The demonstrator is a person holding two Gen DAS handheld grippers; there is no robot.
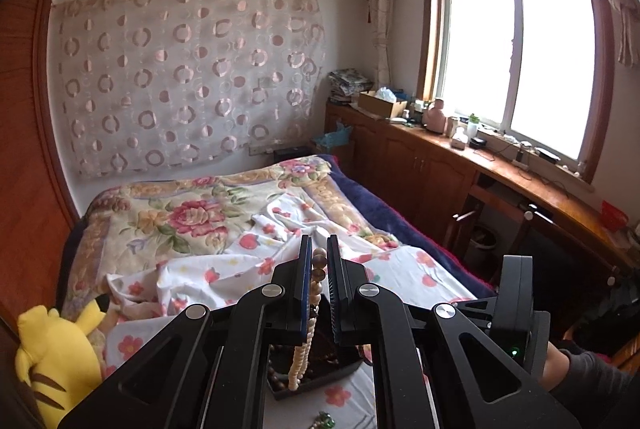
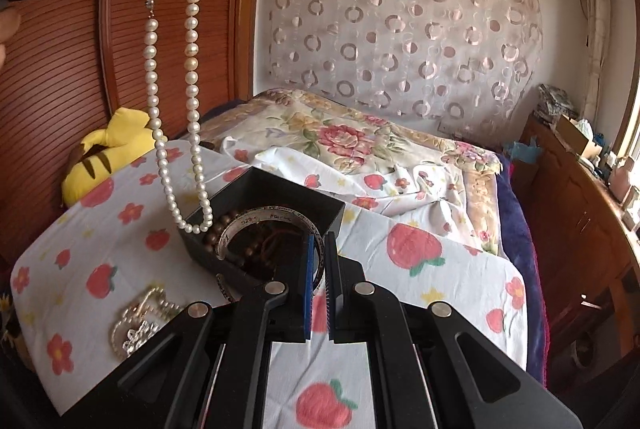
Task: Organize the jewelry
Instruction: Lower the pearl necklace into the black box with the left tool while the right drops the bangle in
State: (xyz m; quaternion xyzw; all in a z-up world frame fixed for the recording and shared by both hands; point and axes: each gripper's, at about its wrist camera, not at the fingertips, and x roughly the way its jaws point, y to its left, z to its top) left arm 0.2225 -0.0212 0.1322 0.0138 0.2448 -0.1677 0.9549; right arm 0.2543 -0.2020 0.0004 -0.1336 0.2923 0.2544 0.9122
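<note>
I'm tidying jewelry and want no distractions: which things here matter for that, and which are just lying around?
Job: pearl necklace in left claw, silver bangle in right claw, black box, brown beads, loose jewelry on sheet.
Lying about: yellow plush toy, floral blanket, windowsill clutter.

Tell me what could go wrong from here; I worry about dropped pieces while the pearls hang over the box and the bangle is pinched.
1. The pearl necklace hanging from the left gripper has its bottom loop at the black box's left rim; lowered, it may spill onto the sheet.
2. The right gripper pinches only the silver bangle's thin edge; it could pivot or slip.
3. Brown beads beside the bangle might snag.
</note>
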